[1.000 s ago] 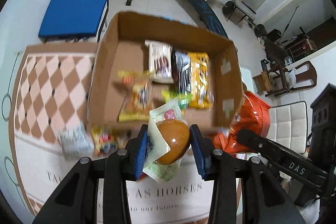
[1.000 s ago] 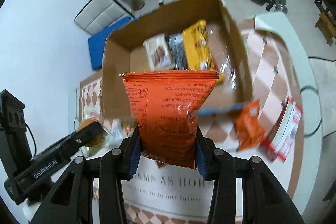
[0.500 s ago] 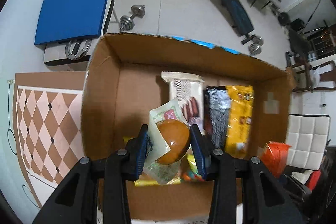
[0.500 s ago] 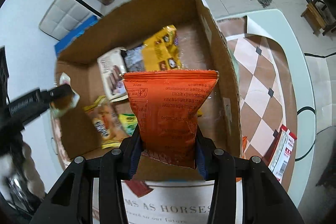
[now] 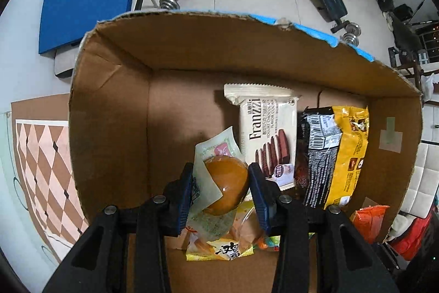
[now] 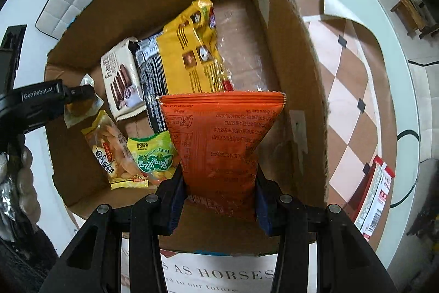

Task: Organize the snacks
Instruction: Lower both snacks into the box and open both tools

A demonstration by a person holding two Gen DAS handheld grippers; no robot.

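My left gripper [image 5: 221, 192] is shut on a wrapped round brown bun [image 5: 226, 187] and hangs inside the open cardboard box [image 5: 109, 111], beside a white Franzzi cookie pack [image 5: 264, 136] and a black-and-yellow bag [image 5: 333, 155]. A yellow snack pack [image 5: 222, 249] lies under the bun. My right gripper [image 6: 219, 201] is shut on an orange snack bag [image 6: 222, 147], held upright over the box's near right corner [image 6: 296, 89]. The right wrist view also shows the left gripper [image 6: 79, 98] with the bun, a green candy pack [image 6: 153, 155] and the yellow snack pack [image 6: 111, 153].
The box sits on a table with a brown checkered mat [image 6: 348, 89]. A red-and-white packet [image 6: 374, 191] lies on the table right of the box. A small orange pack [image 5: 369, 218] shows beyond the box's right wall. Chairs and gym gear stand on the floor behind.
Both grippers came down and forward from above the table's front to inside the box, each still holding its snack. The box fills more of both views.
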